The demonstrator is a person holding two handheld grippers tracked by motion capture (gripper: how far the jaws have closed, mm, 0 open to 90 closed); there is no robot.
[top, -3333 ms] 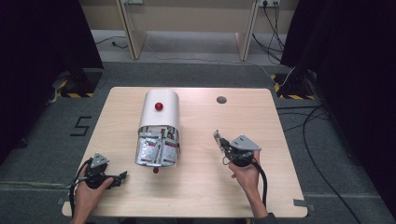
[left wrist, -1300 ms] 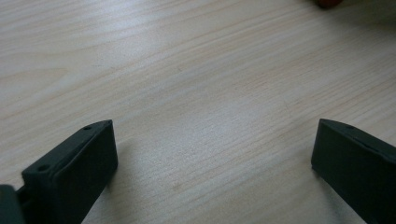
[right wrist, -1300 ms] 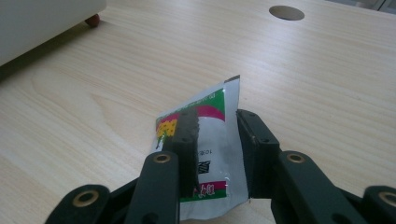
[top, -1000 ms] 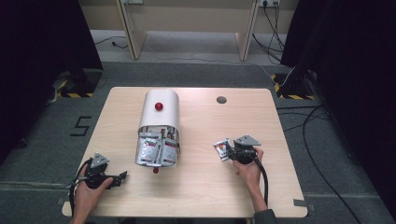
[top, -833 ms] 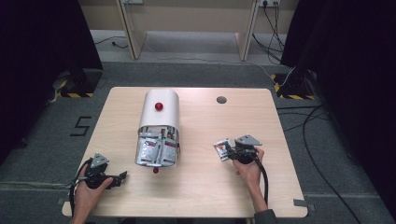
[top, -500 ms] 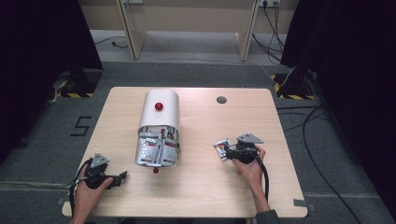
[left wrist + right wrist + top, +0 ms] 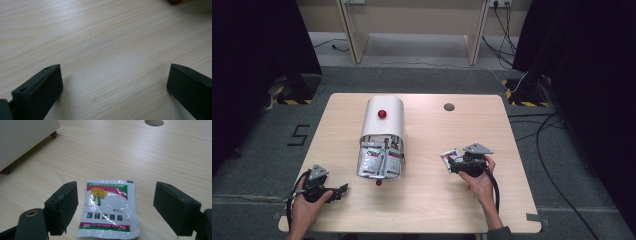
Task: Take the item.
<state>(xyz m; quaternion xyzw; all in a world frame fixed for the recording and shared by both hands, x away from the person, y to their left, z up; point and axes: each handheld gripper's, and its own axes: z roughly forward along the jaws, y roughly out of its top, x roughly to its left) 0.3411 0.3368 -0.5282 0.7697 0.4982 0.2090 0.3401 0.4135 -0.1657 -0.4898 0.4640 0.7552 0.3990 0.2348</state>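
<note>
Pale wood grain covers the one table (image 7: 422, 210), around which grey floor and dark curtains are seen. With the white bin (image 7: 383, 120) taken as landmark: nearest the person and left of the bin, the left gripper (image 7: 341, 190) is held low over bare wood, its jaws spread wide with nothing between them. Right of the bin, the right gripper (image 7: 449, 165) is held over a single loose sachet (image 7: 108, 207); its jaws have just been opening and now stand released on either side of the sachet, which lies flat on the table, touched by neither pad. On the sachet a green and red band, yellow flowers and upside-down Chinese characters are seen, not clearly readable. Several similar sachets (image 7: 381, 160) are packed in the bin's open near end, too crowded to be counted. One red knob (image 7: 382, 113) is set on the bin's top. Beyond the bin to the right, one round hole (image 7: 449, 106) is cut in the table.
</note>
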